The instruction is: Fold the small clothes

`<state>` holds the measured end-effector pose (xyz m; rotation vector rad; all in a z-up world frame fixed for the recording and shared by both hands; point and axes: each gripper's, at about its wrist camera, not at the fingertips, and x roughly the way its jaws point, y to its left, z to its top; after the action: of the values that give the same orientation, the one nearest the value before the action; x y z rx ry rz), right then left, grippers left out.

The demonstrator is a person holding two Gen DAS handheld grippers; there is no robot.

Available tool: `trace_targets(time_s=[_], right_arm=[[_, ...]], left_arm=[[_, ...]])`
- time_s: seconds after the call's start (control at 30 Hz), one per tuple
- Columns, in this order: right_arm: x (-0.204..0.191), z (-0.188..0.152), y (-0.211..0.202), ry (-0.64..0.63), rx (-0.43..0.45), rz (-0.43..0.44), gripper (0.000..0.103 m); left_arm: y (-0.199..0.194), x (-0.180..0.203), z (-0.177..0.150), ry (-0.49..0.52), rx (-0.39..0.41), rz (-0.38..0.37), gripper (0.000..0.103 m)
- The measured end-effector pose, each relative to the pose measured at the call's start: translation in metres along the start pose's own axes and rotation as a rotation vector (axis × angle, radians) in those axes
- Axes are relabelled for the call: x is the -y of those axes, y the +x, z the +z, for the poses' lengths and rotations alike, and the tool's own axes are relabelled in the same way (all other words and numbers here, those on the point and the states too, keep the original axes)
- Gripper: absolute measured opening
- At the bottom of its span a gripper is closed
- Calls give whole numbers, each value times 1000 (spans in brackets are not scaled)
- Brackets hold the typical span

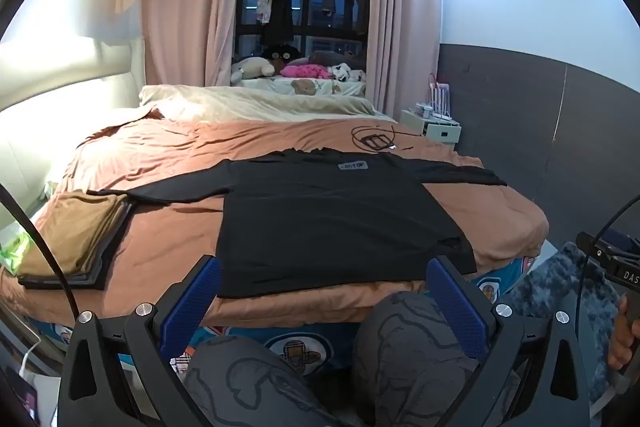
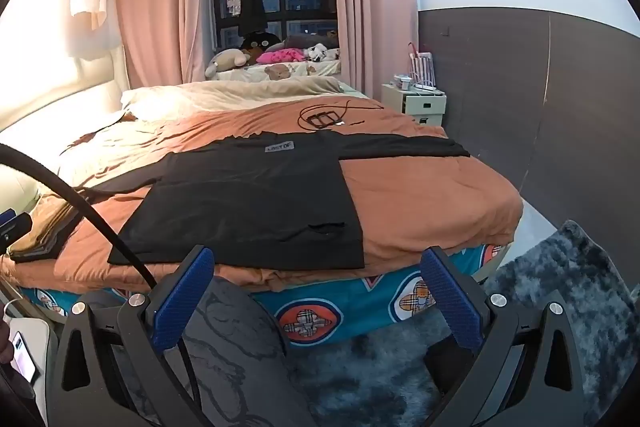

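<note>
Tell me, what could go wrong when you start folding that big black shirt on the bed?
1. The black shirt has its hem right at the bed's near edge, so a tug might slide it off.
2. A dangling black cable crosses over the shirt and could snag the cloth.
3. The folded pile lies just under the left sleeve; swinging that sleeve could knock it crooked.

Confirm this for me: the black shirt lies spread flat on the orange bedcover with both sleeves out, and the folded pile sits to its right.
Not quite. The folded pile sits to the left of the black shirt, as the left wrist view shows. The rest holds: the shirt lies flat on the orange bedcover with both sleeves out.
</note>
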<state>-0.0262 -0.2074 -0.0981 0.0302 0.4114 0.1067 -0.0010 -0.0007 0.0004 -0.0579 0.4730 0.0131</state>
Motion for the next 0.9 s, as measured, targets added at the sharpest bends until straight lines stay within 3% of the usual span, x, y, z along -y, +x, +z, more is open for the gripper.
trace_targets(time_s=[0.07, 0.2, 0.9], right_arm=[[0, -1, -1, -1, 4, -1, 103], [1, 0, -5, -5, -2, 2, 103], [-3, 5, -6, -3, 25, 1, 103]], left_arm=[[5, -1, 4, -3, -34, 1, 103], [-6, 5, 4, 14, 18, -1, 103], [-11, 1, -1, 0, 30, -23, 103]])
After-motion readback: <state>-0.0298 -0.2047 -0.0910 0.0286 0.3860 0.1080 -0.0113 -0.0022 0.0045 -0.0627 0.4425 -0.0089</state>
